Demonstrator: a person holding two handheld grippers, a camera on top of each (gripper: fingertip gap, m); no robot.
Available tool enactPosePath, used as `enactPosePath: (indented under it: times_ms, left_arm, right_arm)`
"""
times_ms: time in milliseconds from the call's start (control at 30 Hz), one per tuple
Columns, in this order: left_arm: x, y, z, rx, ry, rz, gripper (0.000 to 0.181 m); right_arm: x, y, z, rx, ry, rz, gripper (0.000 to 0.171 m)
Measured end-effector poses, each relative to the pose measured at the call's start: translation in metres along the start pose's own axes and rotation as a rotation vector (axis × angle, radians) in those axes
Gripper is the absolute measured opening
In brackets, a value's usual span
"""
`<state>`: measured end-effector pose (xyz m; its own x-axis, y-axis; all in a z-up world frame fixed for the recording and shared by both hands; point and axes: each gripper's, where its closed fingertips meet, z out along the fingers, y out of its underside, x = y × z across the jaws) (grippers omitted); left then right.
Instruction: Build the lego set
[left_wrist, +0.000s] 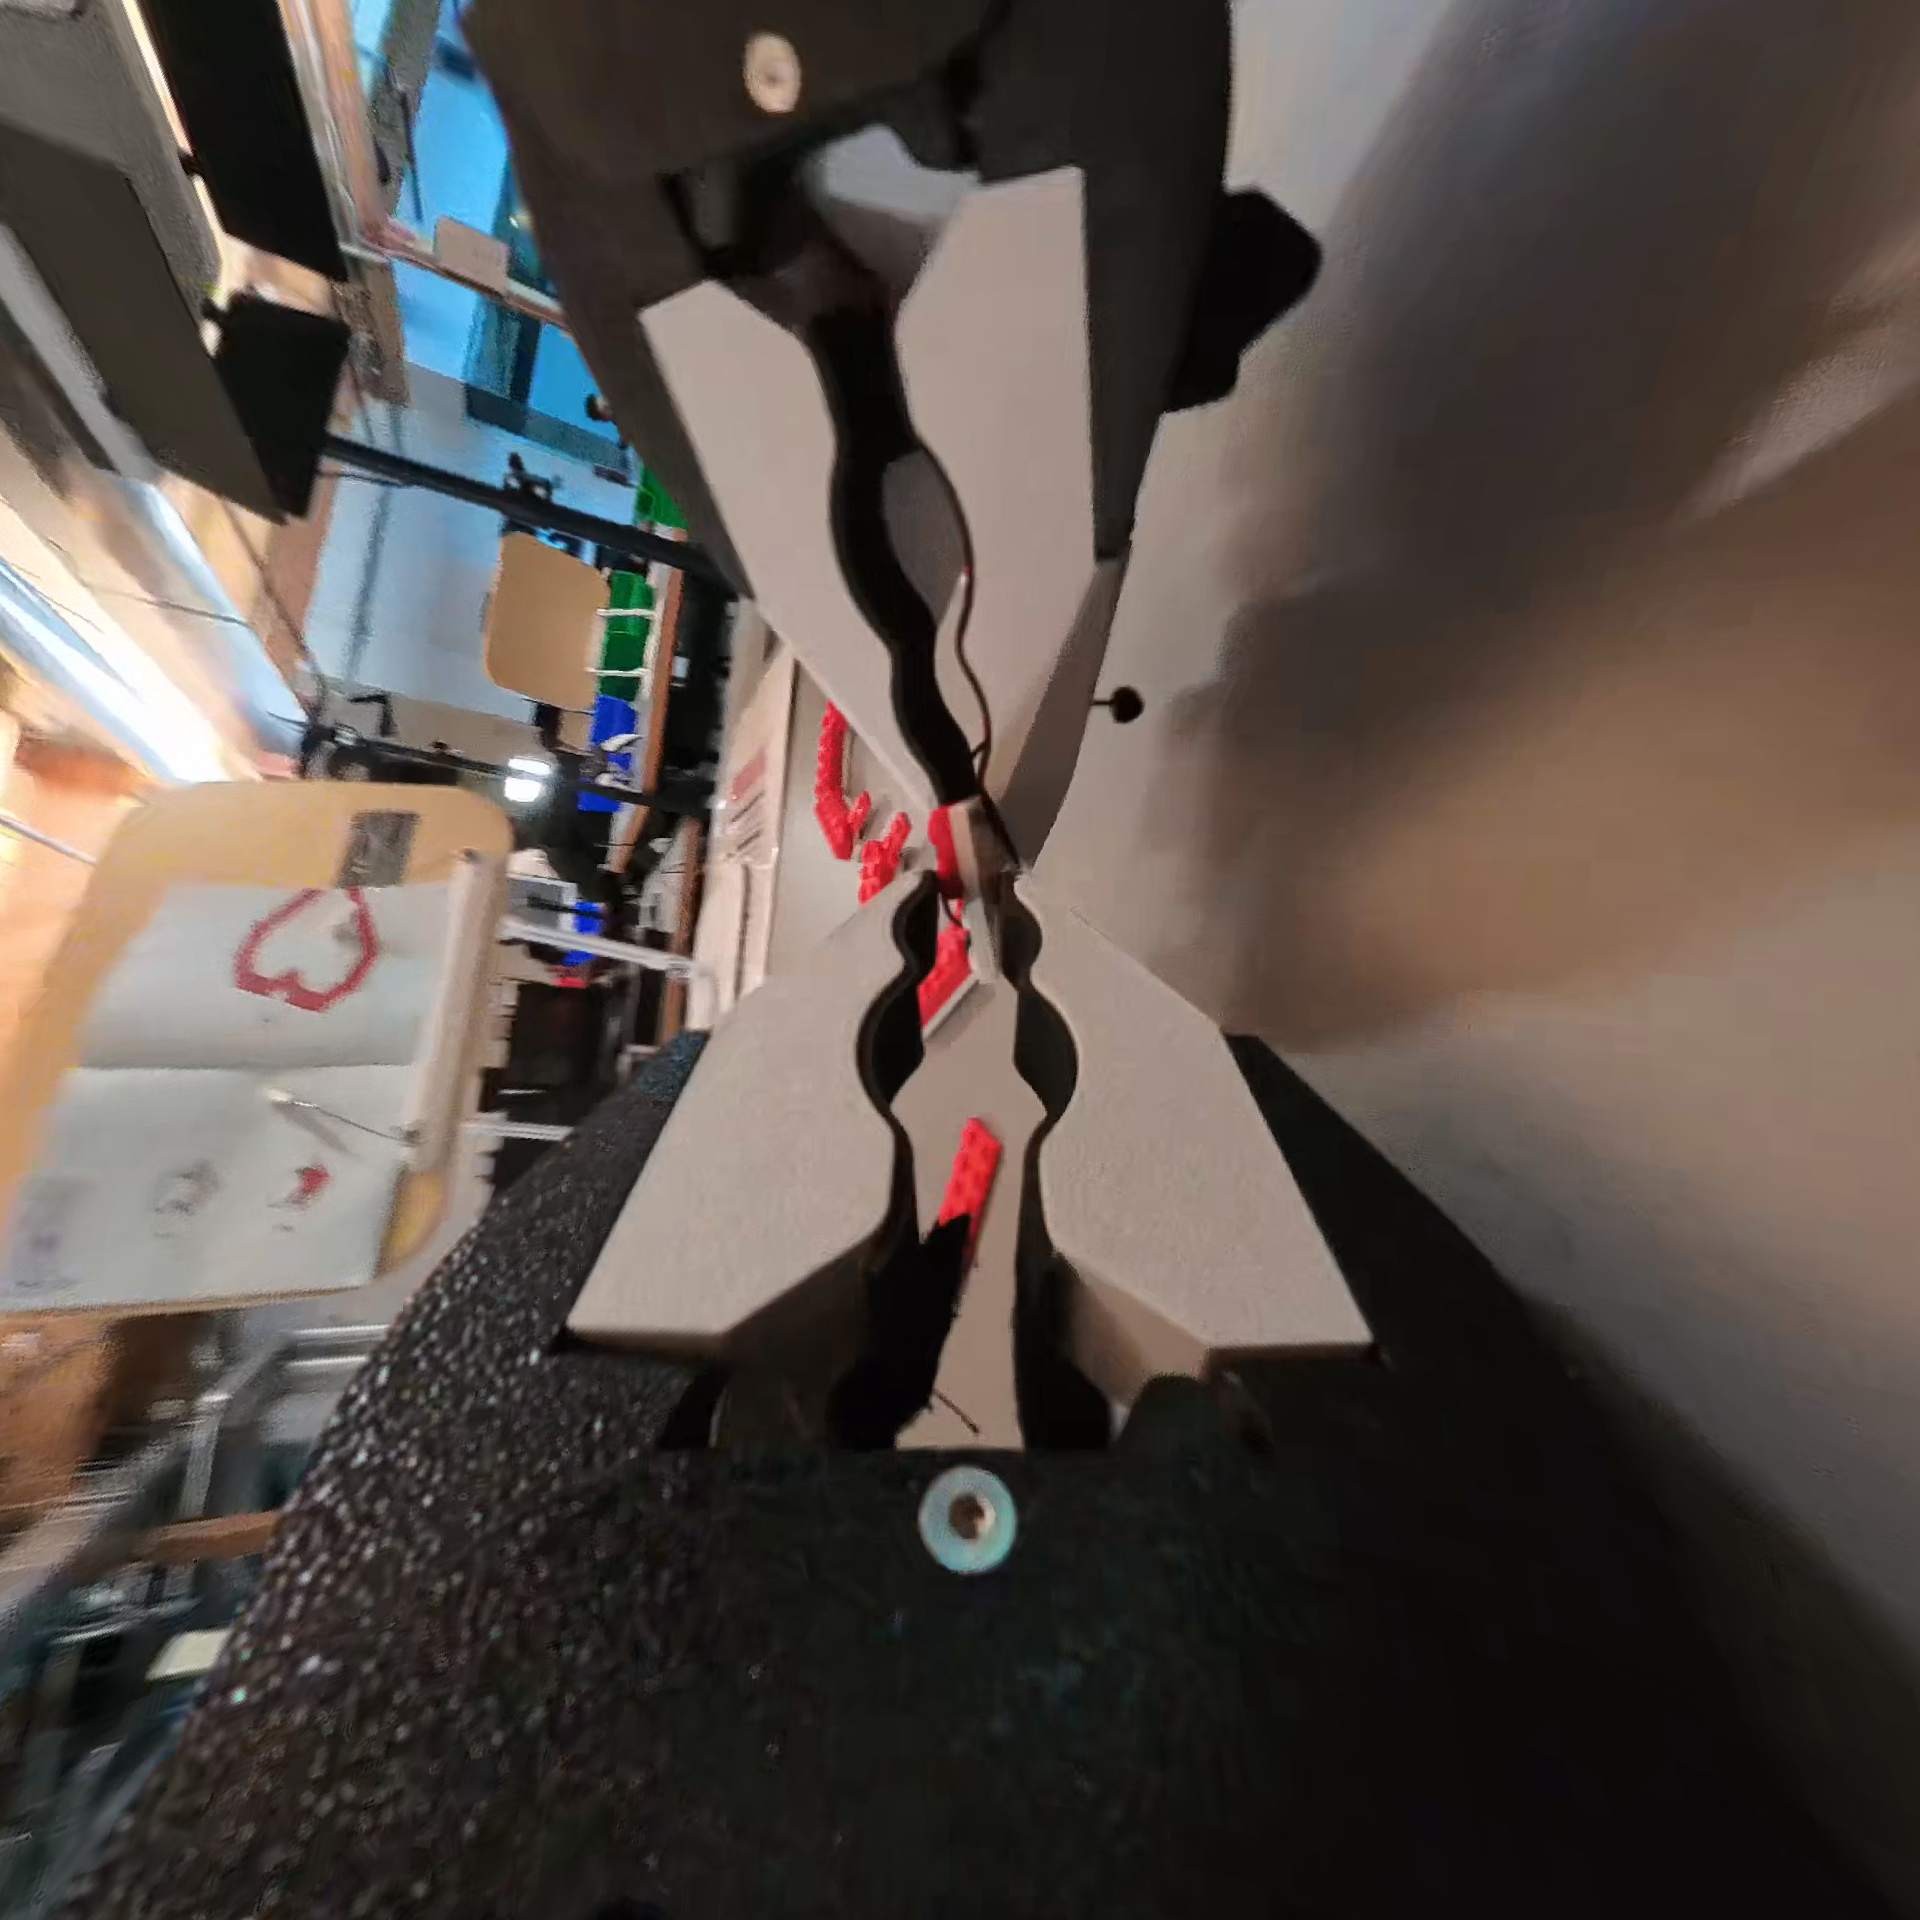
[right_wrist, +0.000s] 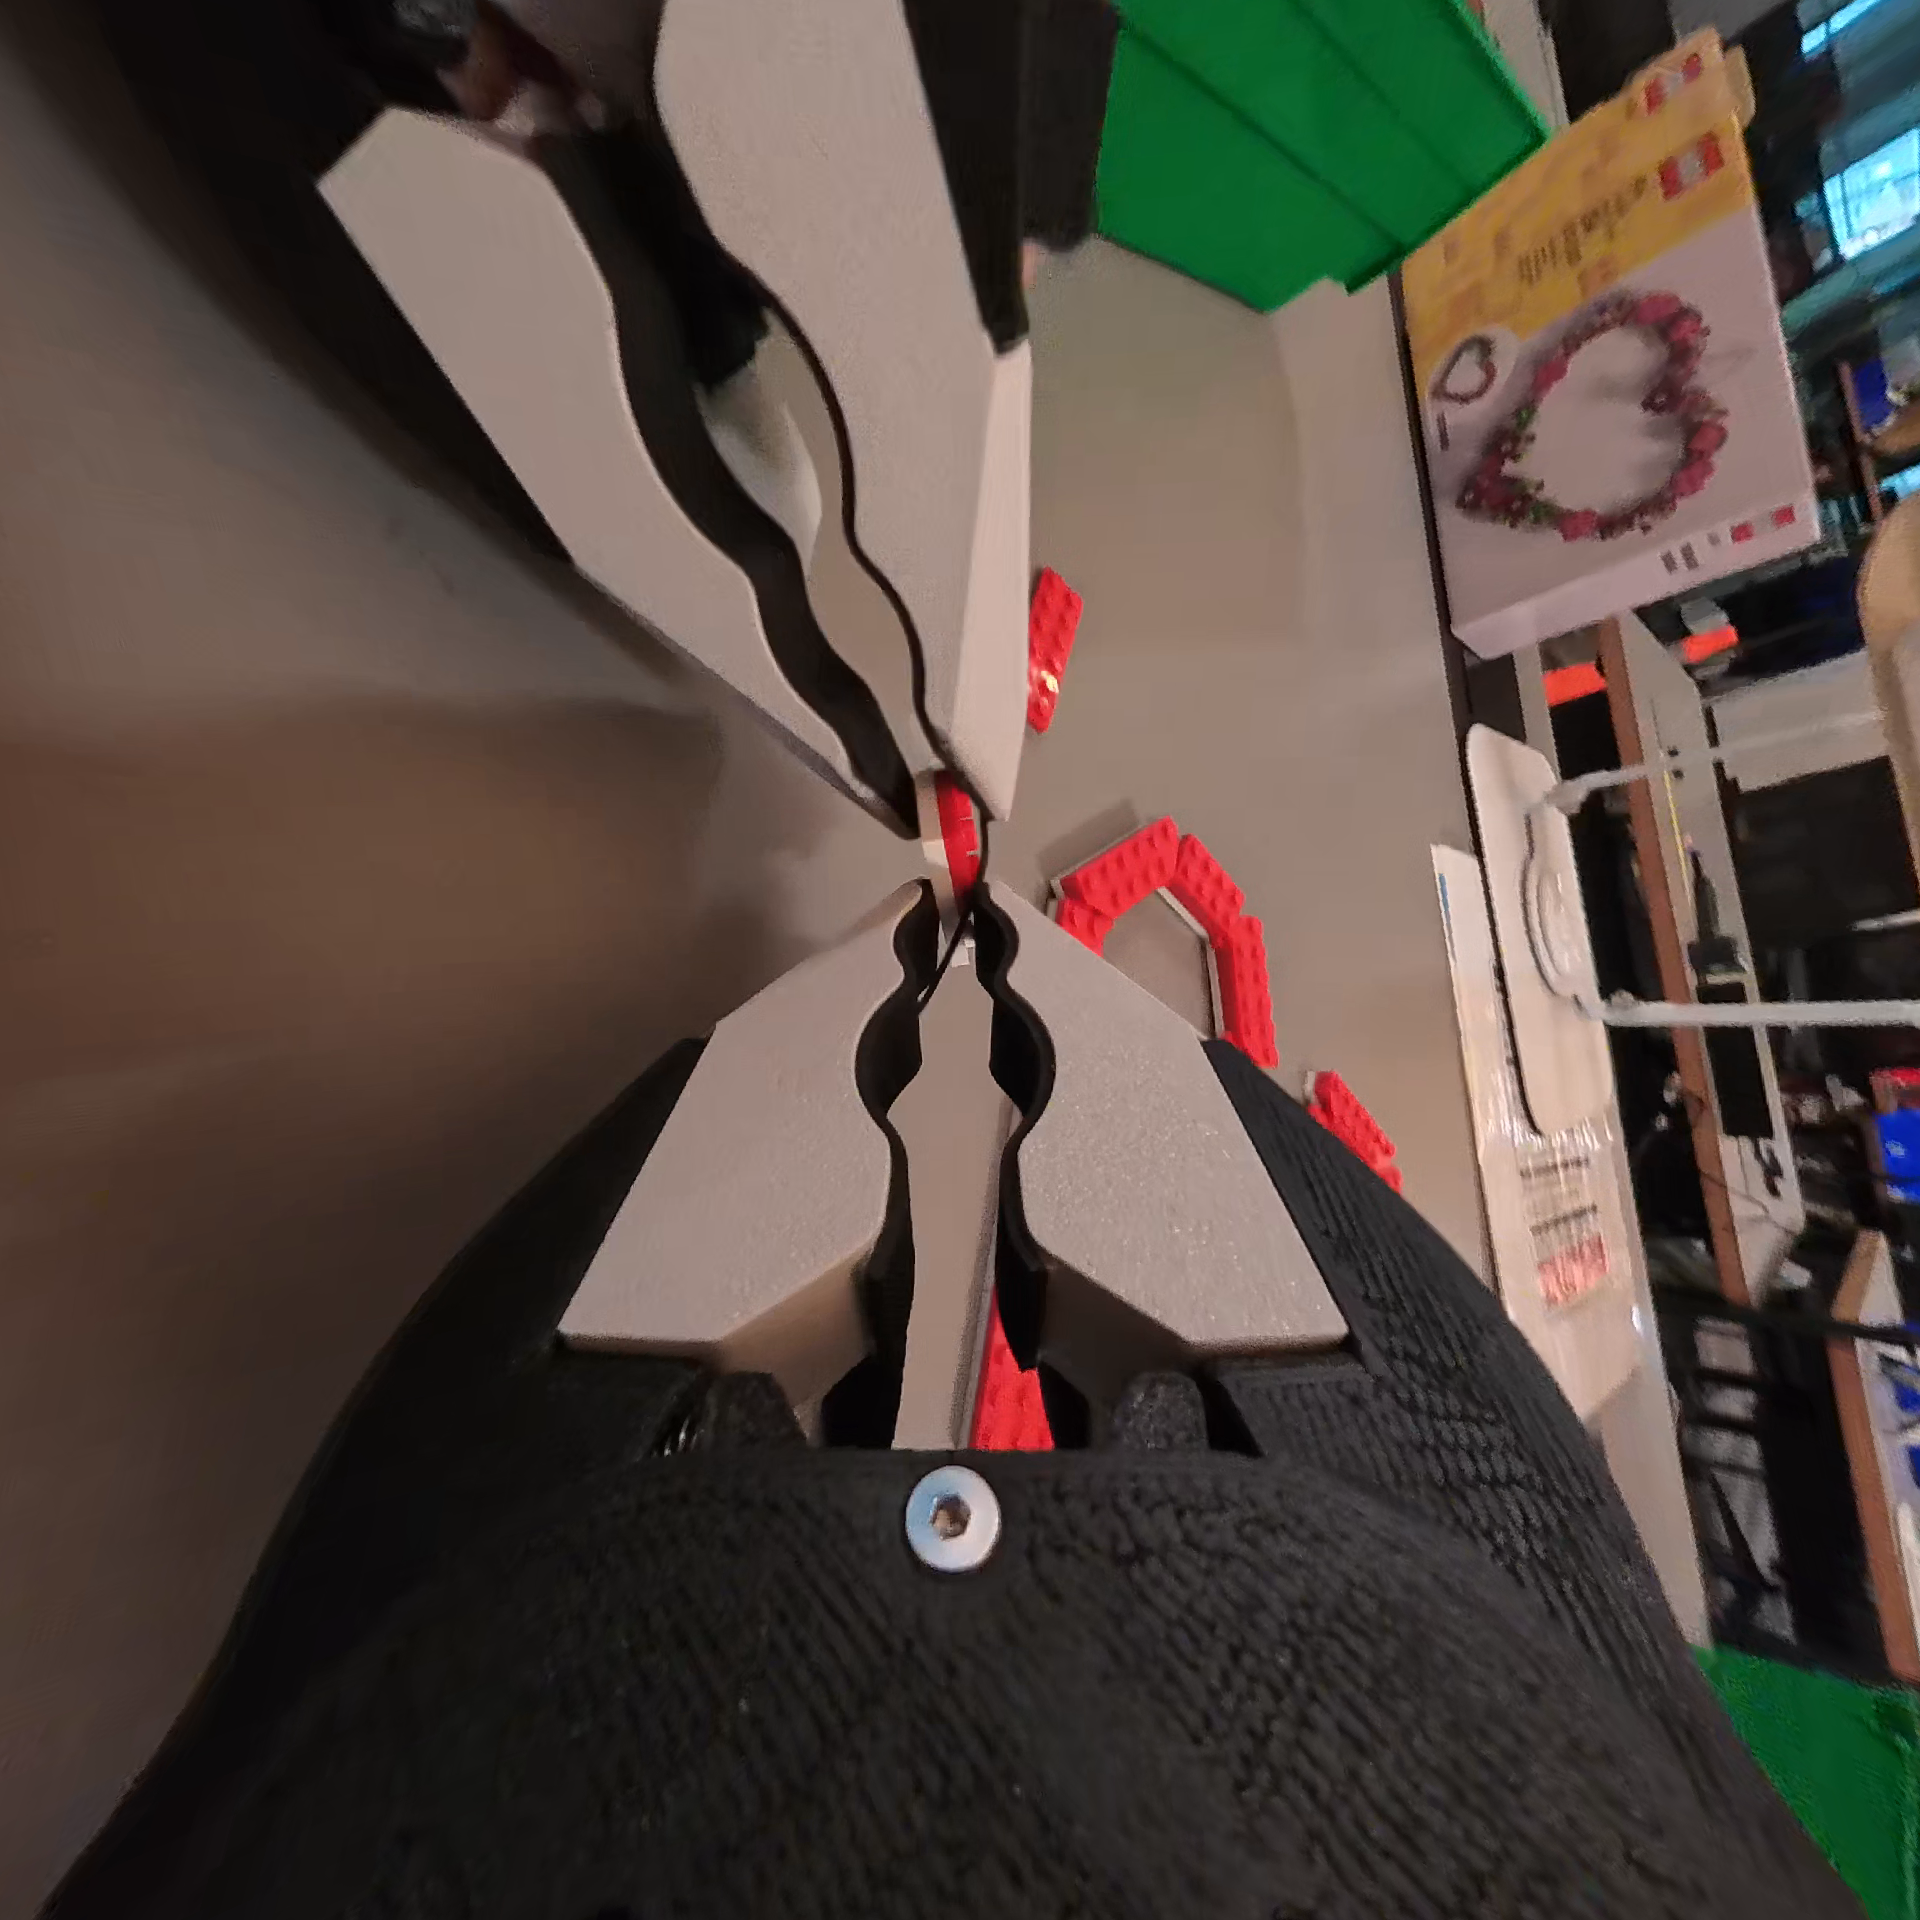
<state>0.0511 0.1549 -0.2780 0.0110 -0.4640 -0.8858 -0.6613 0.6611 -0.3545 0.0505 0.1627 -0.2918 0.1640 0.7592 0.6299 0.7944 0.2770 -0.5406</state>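
My two grippers meet tip to tip above the grey table (right_wrist: 1195, 468). My left gripper (left_wrist: 971, 896) is shut on a small red and white lego piece (left_wrist: 948, 971). My right gripper (right_wrist: 956, 899) comes from the opposite side and is shut on the same small red and white assembly (right_wrist: 952, 823). The right gripper also shows in the left wrist view (left_wrist: 985, 821), and the left gripper in the right wrist view (right_wrist: 956, 812). A curved chain of red plates (right_wrist: 1205, 914) lies flat on the table beyond the tips; it also shows in the left wrist view (left_wrist: 836, 779).
Loose red plates lie on the table (right_wrist: 1051, 644) (left_wrist: 971, 1174) (right_wrist: 1351, 1122). The lego box (right_wrist: 1600, 395) and green bins (right_wrist: 1299, 135) stand at the table's far side, next to a clear bag with paper (right_wrist: 1538, 1091). Wooden chairs (left_wrist: 260, 1039) stand past the table edge.
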Motion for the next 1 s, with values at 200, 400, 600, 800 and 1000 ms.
enactPosePath:
  times_ms: [200,400,600,800,1000]
  left_arm:
    - [-0.003,-0.002,0.016,0.039,-0.013,0.075,0.01]
    - [-0.036,-0.012,0.017,0.143,-0.158,0.125,0.006]
    - [-0.054,-0.014,0.014,0.201,-0.228,0.072,0.006]
    - [-0.049,-0.024,0.006,0.259,-0.231,0.099,0.006]
    - [-0.041,-0.03,0.0,0.342,-0.163,0.045,0.006]
  right_arm:
    - [0.008,0.015,-0.004,-0.096,0.042,0.043,0.005]
    - [0.028,0.012,-0.029,-0.037,0.049,0.227,0.027]
    - [0.024,0.014,-0.056,0.053,0.009,0.585,0.024]
    - [0.032,0.002,-0.056,0.17,0.196,0.661,0.028]
    - [0.033,-0.016,-0.057,0.109,0.253,0.218,0.02]
